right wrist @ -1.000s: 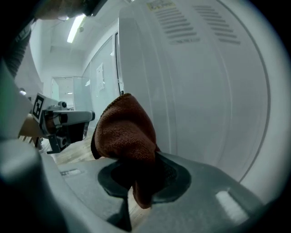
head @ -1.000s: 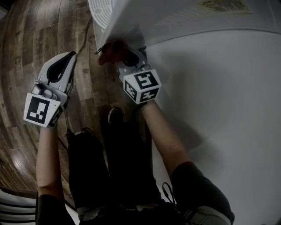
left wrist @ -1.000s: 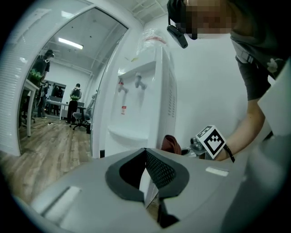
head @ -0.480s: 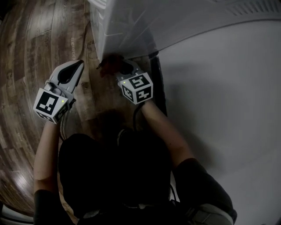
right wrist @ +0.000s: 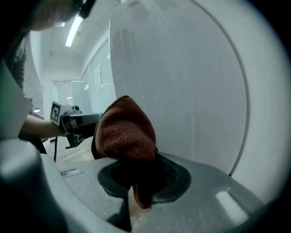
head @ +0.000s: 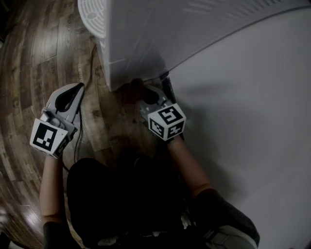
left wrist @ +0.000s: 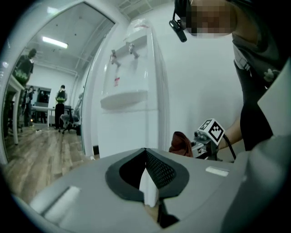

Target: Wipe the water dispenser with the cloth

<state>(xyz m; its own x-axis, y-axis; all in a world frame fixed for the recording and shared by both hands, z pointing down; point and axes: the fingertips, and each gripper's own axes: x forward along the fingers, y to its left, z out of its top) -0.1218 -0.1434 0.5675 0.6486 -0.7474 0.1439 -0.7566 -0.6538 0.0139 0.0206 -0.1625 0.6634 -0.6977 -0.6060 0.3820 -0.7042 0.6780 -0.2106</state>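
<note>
The white water dispenser [head: 146, 39] stands on the floor against the wall, seen from above in the head view. My right gripper [head: 141, 93] is shut on a reddish-brown cloth [head: 132, 87], which is pressed to the dispenser's lower side near the floor. In the right gripper view the cloth [right wrist: 125, 136] bulges out of the jaws beside the dispenser's side panel [right wrist: 191, 91]. My left gripper [head: 73, 91] hangs to the left of the dispenser, shut and empty. The left gripper view shows the dispenser's front [left wrist: 132, 91], the cloth [left wrist: 181, 142] and the right gripper's marker cube [left wrist: 211, 131].
Wooden floor [head: 29, 58] lies to the left and a white wall [head: 252, 121] to the right. The dispenser's drip tray [head: 92, 14] juts out in front. My dark-trousered legs [head: 121, 194] are just below the grippers. People and chairs [left wrist: 60, 98] stand far off.
The right gripper, still shut on the cloth, has slid along the dispenser's low side, lower and a little rightward in the head view. The left gripper stayed shut at the left.
</note>
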